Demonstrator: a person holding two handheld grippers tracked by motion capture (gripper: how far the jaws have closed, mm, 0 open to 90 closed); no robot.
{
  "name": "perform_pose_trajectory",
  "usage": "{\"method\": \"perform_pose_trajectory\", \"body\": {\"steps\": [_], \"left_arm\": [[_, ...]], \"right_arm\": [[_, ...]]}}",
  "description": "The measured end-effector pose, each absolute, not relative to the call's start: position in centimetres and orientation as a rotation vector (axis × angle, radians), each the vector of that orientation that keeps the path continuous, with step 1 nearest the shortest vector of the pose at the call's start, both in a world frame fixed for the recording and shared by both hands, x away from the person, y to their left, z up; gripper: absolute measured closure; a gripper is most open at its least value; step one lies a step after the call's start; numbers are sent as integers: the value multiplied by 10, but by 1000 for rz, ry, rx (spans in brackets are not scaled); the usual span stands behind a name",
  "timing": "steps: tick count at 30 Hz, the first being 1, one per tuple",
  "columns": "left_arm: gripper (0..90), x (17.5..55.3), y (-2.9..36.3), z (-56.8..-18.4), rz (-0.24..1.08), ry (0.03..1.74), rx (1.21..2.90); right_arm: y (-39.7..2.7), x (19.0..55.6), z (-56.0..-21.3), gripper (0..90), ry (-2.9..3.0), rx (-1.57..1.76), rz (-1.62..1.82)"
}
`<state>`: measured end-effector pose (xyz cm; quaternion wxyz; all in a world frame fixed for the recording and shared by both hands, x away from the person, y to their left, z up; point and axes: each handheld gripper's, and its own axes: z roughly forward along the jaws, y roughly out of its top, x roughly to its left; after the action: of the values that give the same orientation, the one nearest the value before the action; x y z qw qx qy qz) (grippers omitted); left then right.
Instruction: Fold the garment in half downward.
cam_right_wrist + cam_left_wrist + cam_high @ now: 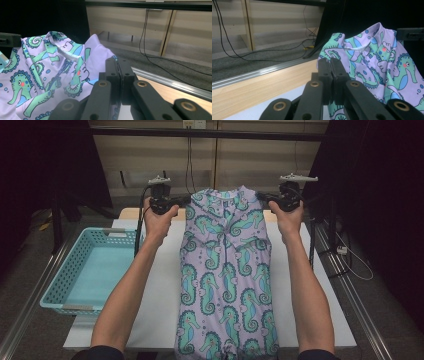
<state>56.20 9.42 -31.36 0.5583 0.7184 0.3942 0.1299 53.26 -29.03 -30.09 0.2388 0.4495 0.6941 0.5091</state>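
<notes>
A lilac sleeveless garment [225,270] printed with green seahorses hangs from its two shoulders at the far end of the white table [160,290]. Its lower part lies flat toward the near edge. My left gripper [182,200] is shut on the garment's left shoulder, and my right gripper [262,197] is shut on the right shoulder. In the left gripper view the jaws of the left gripper [330,62] meet at the cloth's edge, and the garment [374,57] spreads to the right. In the right gripper view the right gripper [117,62] pinches the fabric [45,65], which drapes left.
A light blue perforated basket [87,270] stands at the table's left side. A pale wooden strip [262,85] edges the far side of the table, with a metal rail [175,83] and loose cables on the floor beyond. Dark curtains close in both sides.
</notes>
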Motion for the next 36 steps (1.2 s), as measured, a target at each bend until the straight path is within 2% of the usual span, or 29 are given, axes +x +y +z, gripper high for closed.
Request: {"method": "perform_pose_trajectory", "body": {"steps": [19,36], "left_arm": [[884,588,98,-313,306,984,1686],[884,597,99,-287,323,977,1640]], "right_arm": [[-283,562,-288,887,1904,1251,1351],[-285,572,-272,887,1861,1233,1355]]}}
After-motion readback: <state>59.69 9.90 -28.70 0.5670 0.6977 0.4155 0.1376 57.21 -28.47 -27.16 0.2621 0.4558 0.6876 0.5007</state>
